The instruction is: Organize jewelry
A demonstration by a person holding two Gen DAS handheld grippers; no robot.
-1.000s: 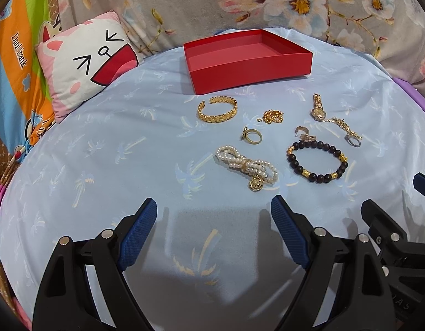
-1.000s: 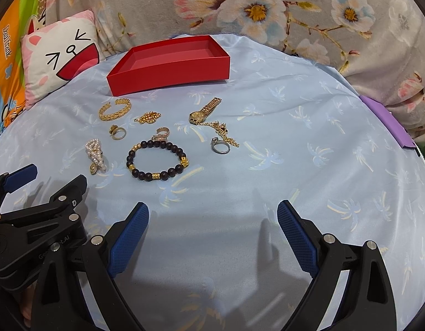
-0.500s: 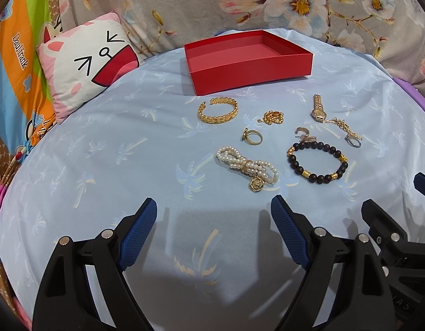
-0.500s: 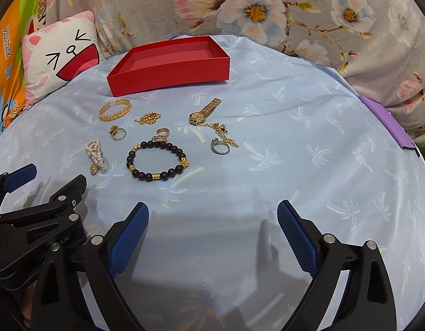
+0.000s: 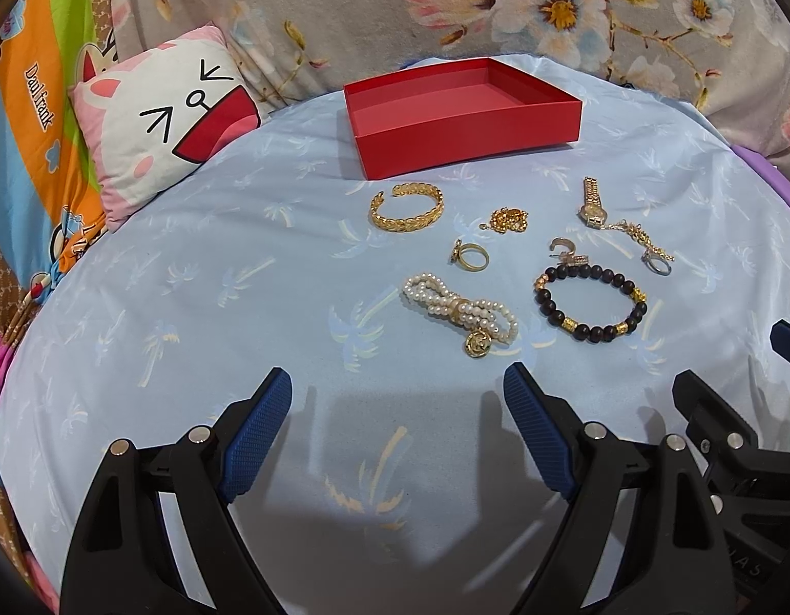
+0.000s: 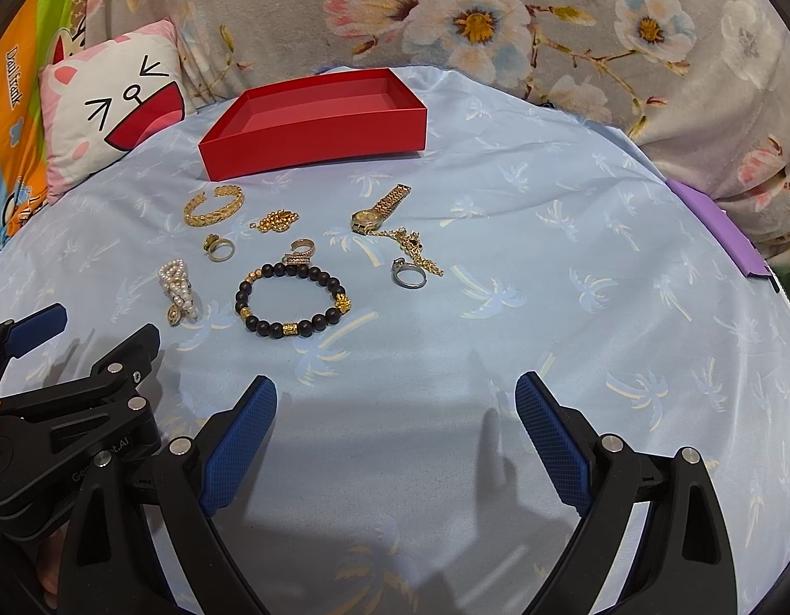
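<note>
An empty red box [image 5: 461, 118] [image 6: 313, 123] stands at the back of the light blue cloth. In front of it lie a gold cuff [image 5: 406, 207], a gold chain heap [image 5: 508, 219], a gold ring [image 5: 471, 257], a pearl bracelet [image 5: 459, 311], a dark bead bracelet [image 5: 589, 302] [image 6: 292, 300], a gold watch [image 5: 593, 202] [image 6: 379, 209], a silver ring [image 6: 408, 274] and a small hoop [image 6: 300, 251]. My left gripper [image 5: 397, 407] is open and empty, just short of the pearl bracelet. My right gripper [image 6: 395, 417] is open and empty, short of the bead bracelet.
A cat-face pillow [image 5: 159, 123] lies at the back left. Floral fabric [image 6: 497, 25] rises behind the box. A purple flat thing [image 6: 718, 230] lies at the cloth's right edge. Each gripper shows at the other view's edge.
</note>
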